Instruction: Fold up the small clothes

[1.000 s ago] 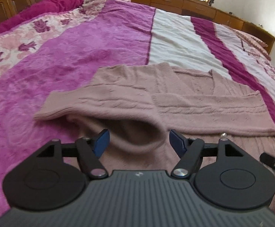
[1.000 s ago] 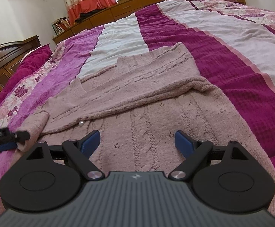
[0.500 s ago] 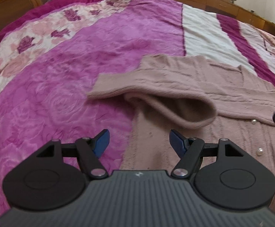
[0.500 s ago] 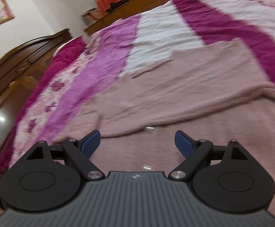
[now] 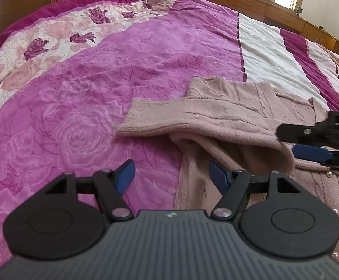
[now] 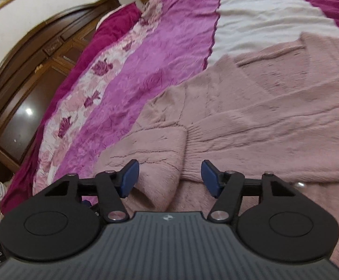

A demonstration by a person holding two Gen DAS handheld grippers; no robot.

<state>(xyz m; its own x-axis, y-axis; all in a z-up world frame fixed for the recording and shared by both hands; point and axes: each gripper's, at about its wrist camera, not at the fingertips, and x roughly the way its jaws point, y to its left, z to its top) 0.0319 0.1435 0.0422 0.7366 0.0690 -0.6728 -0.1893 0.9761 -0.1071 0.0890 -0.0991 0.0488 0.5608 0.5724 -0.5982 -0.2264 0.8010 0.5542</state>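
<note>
Magenta rose-print bed (image 6: 160, 53): dusty-pink knit cardigan's folded sleeve (image 6: 155, 144) lies lengthwise just ahead of my right hand-held gripper (image 6: 168, 177), nearer than the left hand-held gripper (image 5: 170, 175); right jaws have just been closing but grip nothing, both spread.

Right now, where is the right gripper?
In the left wrist view the right gripper enters from the right edge, jaws just closing, at the folded sleeve of the pink knit cardigan.

both tools (image 5: 170, 176) (image 6: 169, 177) gape, right narrowing.

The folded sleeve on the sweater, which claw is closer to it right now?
Right. The right claw sits right over the sleeve, which lies between its pads; its jaws have just been closing. The left claw hangs short of it, over the sweater edge and bedspread.
</note>
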